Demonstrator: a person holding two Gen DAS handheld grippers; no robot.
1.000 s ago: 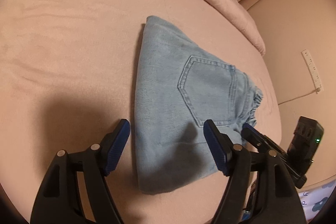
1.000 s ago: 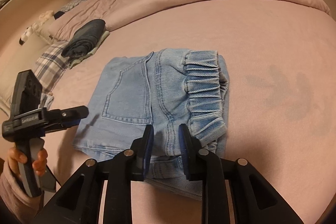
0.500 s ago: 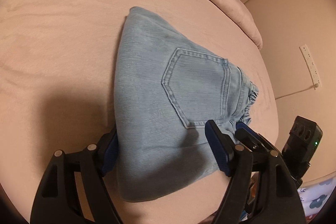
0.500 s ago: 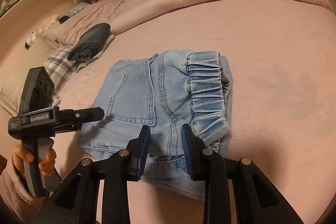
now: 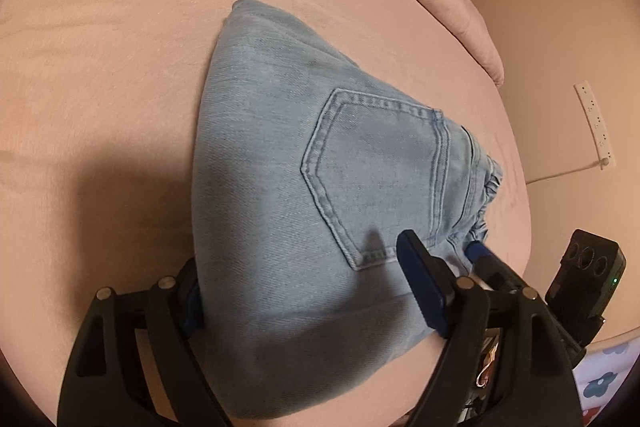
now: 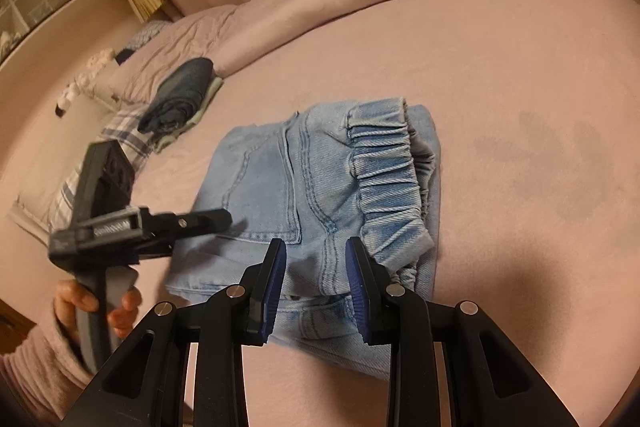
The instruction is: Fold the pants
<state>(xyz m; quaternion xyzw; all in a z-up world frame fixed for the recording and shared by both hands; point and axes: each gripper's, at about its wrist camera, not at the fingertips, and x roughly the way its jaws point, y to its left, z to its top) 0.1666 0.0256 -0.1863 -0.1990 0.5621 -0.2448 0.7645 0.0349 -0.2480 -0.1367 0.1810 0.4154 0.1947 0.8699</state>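
The light blue jeans lie folded into a compact stack on the pink bed, back pocket up; in the right wrist view the jeans show their elastic waistband on the right. My left gripper is open, its jaws straddling the near edge of the folded stack, the left finger partly hidden under the denim. It also shows in the right wrist view. My right gripper is open, its jaws apart around the near seam by the waistband. Its tip shows in the left wrist view.
The pink bed has a rolled duvet along its far edge. A stack of dark folded clothes lies at the back left, beside a plaid pillow. A wall power strip hangs beyond the bed's right edge.
My left gripper has moved forward, so its jaws now straddle the jeans' near edge. My right gripper has opened wider and come slightly nearer the waistband.
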